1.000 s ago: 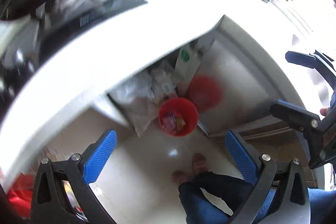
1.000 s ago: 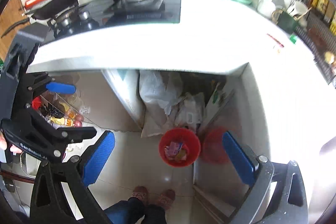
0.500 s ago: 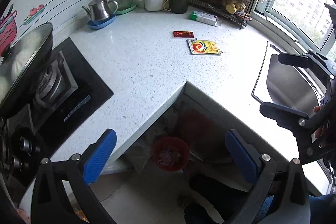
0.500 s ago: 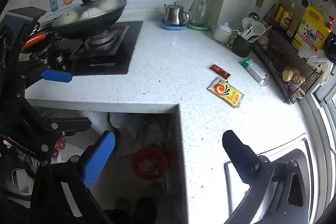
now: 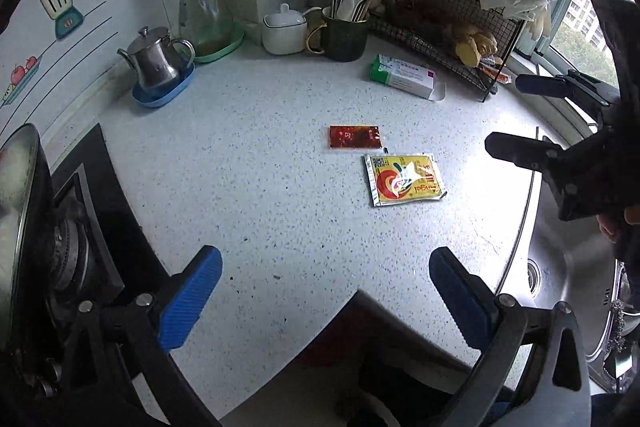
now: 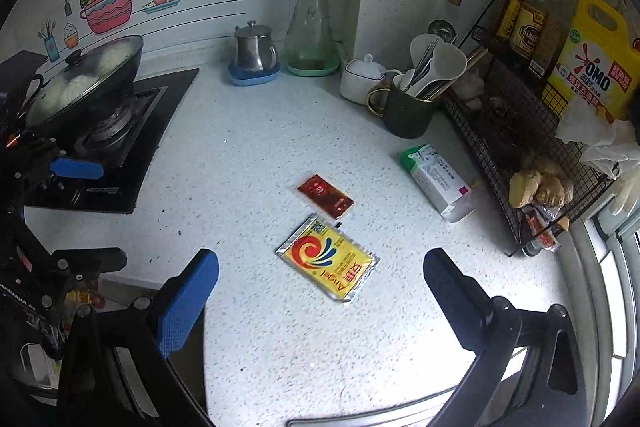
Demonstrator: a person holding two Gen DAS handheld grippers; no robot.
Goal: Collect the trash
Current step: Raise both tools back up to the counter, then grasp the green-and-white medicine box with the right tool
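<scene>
We stood at a speckled white stone countertop (image 6: 248,147) in a small kitchen, a stove to one side and a steel sink (image 5: 568,267) to the other. Near the middle of it lay the trash we were after: a flat yellow foil sachet with a red swirl (image 6: 328,261) and, just beside its far corner, a smaller dark red sauce packet (image 6: 325,195). Whether the two touched we could not tell. An opened green-and-white cardboard box (image 6: 436,179) lay further back, near the black wire rack (image 6: 520,147).

Our right gripper (image 6: 320,291) hung over the counter with its blue-padded jaws spread wide and nothing between them, the yellow sachet ahead of the gap. Our left gripper (image 5: 326,295) was likewise agape and empty, nearer the counter's edge.

We judged the risk to lie in the flatness of both packets. Pads coming down on either side might simply skate over the foil or push it along the smooth stone, and a careless sweep could shove the red packet away. Closing too high would catch nothing. The dark green mug of utensils (image 6: 408,107) stood well apart.
</scene>
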